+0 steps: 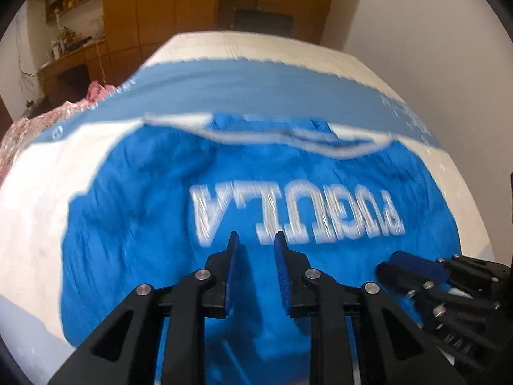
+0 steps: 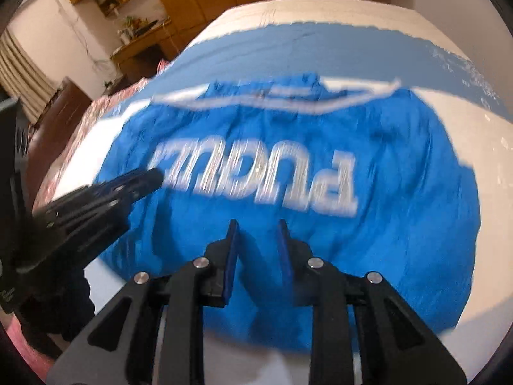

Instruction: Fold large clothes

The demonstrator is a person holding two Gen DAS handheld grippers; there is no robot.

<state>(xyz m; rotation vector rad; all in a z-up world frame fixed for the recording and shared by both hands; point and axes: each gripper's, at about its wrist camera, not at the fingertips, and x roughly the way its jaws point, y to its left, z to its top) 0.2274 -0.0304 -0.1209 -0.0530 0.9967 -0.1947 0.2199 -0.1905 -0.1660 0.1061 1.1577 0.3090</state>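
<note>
Both grippers hover over the blue shirt [image 1: 134, 224].
Left gripper [image 1: 256, 243] and right gripper [image 2: 256, 232] point forward side by side, fingers narrowly apart, empty; white lettering [image 1: 298, 218] lies just ahead.

A white-covered surface [image 1: 38, 211], either a bed or a table, fills both wrist views, crossed toward 12 o'clock by a broad grey-blue band [image 1: 256, 96] of its cover. A bright blue garment [image 1: 144, 224] with a white-trimmed collar and large white lettering lies spread directly on it at centre, collar toward 12 o'clock, lettering upside down to the cameras and blurred. At about 9 to 10 o'clock in the left wrist view, crumpled pink patterned fabric [image 1: 29, 128] rests along the surface's edge.
</note>
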